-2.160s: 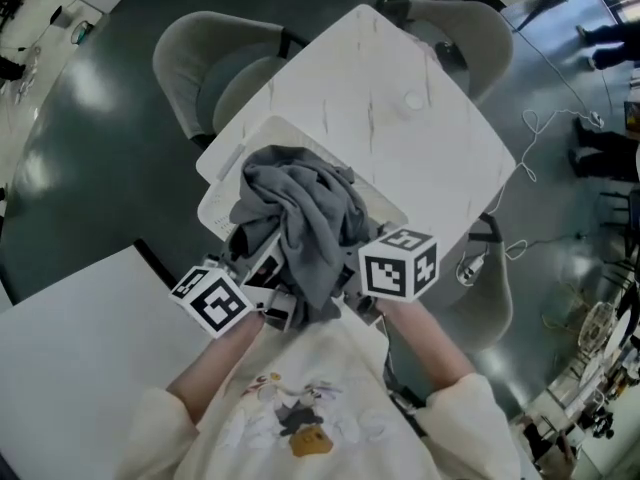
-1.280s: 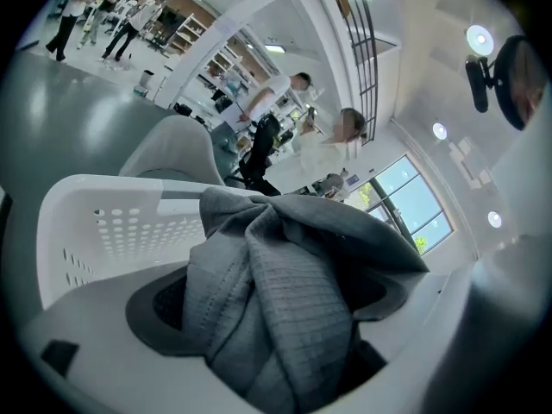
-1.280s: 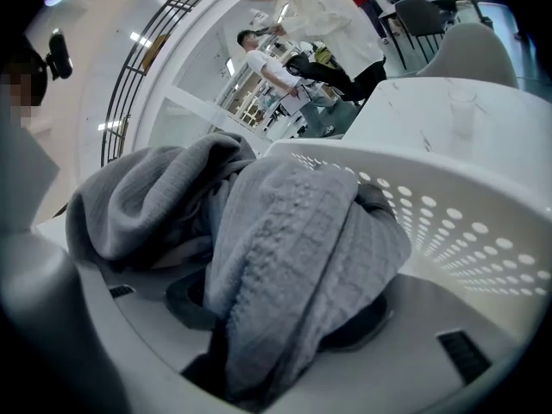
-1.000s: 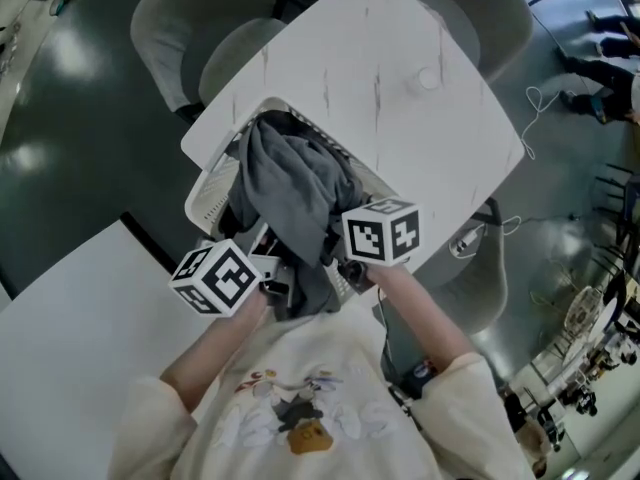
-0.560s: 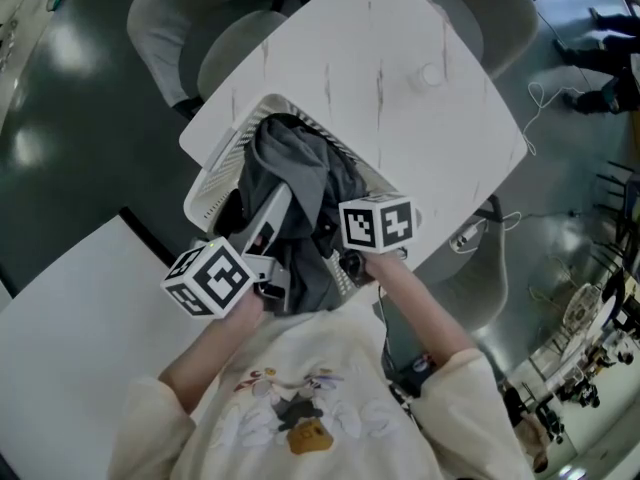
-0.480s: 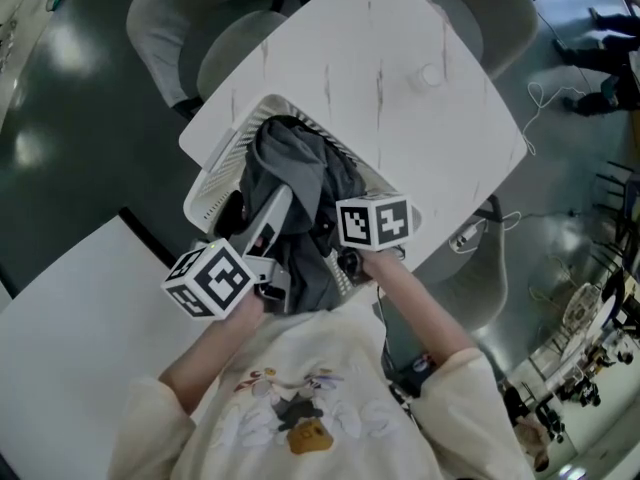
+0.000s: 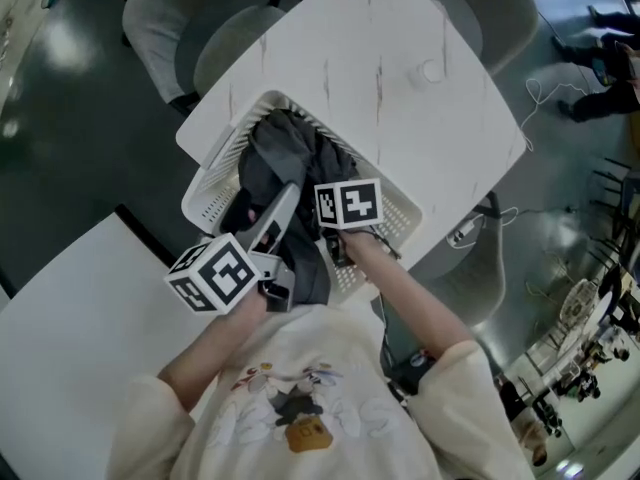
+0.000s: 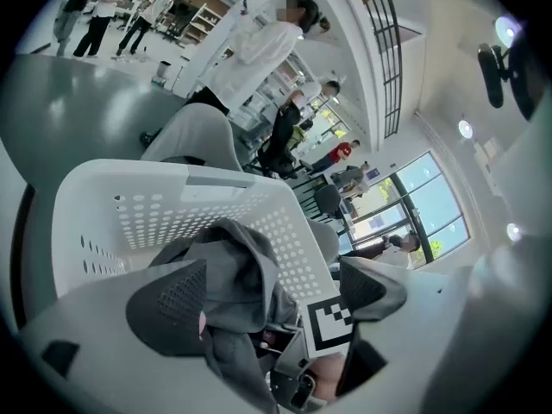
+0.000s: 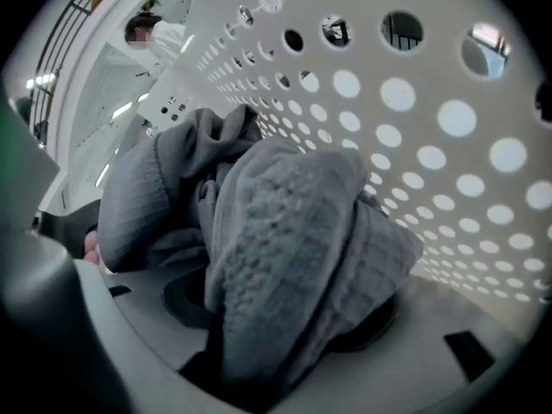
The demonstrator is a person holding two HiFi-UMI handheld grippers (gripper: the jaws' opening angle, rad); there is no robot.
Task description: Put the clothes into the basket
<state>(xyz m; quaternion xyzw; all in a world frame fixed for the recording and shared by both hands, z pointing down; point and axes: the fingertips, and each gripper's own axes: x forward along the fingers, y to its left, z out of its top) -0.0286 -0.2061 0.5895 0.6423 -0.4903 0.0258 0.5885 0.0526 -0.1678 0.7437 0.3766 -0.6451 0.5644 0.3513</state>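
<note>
A white perforated basket [image 7: 222, 140] stands on the white table [image 7: 400, 98] with grey clothes [image 7: 285, 153] heaped inside. My right gripper [image 7: 325, 230] reaches down into the basket beneath its marker cube. In the right gripper view a thick grey knit garment [image 9: 285, 222] fills the gap of that gripper [image 9: 285, 309] and lies on both pads while the jaws are opening, close to the basket wall [image 9: 431, 145]. My left gripper [image 7: 285, 208] points over the near rim. Its jaws [image 8: 269, 293] stand wide apart, grey cloth [image 8: 241, 266] draped by the left pad [image 8: 168, 304].
Two grey chairs [image 7: 170, 28] [image 7: 480, 8] stand at the table's far side. Another white tabletop [image 7: 70, 338] lies at the lower left. A small round object [image 7: 432, 71] rests on the table. Cables [image 7: 540, 108] trail over the floor at the right. People stand far off [image 8: 250, 41].
The right gripper has moved up and left, deeper into the basket. The grey clothes have sunk lower inside it. The left gripper stays at the near rim.
</note>
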